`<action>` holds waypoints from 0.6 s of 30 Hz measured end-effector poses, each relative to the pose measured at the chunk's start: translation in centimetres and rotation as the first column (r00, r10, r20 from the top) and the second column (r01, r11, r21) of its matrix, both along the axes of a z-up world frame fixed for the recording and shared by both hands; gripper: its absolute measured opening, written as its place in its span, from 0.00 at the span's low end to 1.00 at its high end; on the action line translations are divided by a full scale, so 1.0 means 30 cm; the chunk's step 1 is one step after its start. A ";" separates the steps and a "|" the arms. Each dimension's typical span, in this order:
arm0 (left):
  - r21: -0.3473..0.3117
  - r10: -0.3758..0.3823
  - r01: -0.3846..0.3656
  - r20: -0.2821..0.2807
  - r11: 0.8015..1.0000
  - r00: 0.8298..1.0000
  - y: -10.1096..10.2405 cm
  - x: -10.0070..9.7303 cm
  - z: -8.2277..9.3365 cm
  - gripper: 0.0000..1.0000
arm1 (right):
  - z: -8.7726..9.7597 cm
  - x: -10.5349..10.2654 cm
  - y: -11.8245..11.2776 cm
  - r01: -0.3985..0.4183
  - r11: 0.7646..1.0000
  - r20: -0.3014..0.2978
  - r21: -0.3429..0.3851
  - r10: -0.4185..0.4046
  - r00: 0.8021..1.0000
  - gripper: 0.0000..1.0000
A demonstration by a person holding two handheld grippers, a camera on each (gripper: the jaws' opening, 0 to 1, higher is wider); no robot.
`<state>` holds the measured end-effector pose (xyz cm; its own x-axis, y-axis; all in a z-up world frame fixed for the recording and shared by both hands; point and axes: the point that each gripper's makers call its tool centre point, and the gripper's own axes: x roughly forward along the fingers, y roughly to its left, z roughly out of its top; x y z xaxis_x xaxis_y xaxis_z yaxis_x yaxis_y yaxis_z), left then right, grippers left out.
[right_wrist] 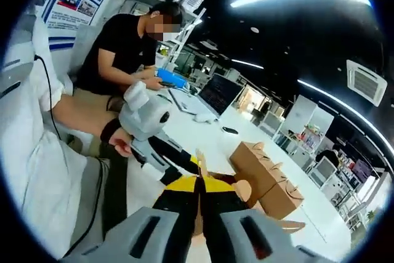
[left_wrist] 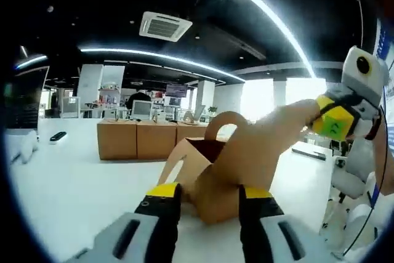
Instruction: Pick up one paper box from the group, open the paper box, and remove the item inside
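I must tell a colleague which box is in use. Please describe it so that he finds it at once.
On the white table, a row of closed brown boxes stands further back. The opened paper box sits apart in front, between the left hand-held gripper jaws. Unlike them, its flap is pulled up by the right hand-held gripper.

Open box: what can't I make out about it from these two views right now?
- Contents: in the left gripper view, the open box shows a dark interior; its own flaps hide any item.
- Box base: cut off behind the left gripper.
- Right gripper view: right gripper is shut on a flap, blocking the box body.
- Row of boxes: too small for detail.
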<state>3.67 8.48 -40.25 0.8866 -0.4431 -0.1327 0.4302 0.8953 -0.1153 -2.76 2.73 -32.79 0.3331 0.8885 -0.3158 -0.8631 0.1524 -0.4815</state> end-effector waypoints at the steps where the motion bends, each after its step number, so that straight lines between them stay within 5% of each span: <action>1: -0.003 -0.006 0.006 0.000 1.000 1.000 0.000 -0.002 0.002 0.39 | -0.004 -0.001 -0.004 0.000 1.000 -0.004 0.000 0.000 1.000 0.03; 5: -0.019 -0.115 0.115 -0.016 0.993 0.993 -0.035 -0.028 -0.001 0.50 | -0.025 -0.001 -0.022 0.007 1.000 -0.018 -0.004 -0.007 1.000 0.03; 8: 0.016 -0.248 0.248 -0.020 0.969 0.969 -0.086 -0.068 -0.010 0.68 | -0.049 -0.007 -0.029 0.005 1.000 -0.035 -0.011 -0.006 0.999 0.03; 10: -0.040 -0.304 0.302 -0.048 0.952 0.951 -0.110 -0.092 -0.007 0.78 | -0.067 -0.011 -0.034 0.002 1.000 -0.036 -0.030 -0.003 0.999 0.03; 18: -0.161 -0.390 0.377 -0.057 0.912 0.919 -0.119 -0.122 0.036 0.93 | -0.100 -0.003 -0.071 0.011 0.998 -0.040 -0.059 -0.013 0.999 0.03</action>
<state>0.00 4.90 -39.17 0.6323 -0.7669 -0.1101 0.7200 0.6341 -0.2819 -2.84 0.61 -35.78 0.3296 0.8641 -0.3805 -0.8804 0.1357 -0.4544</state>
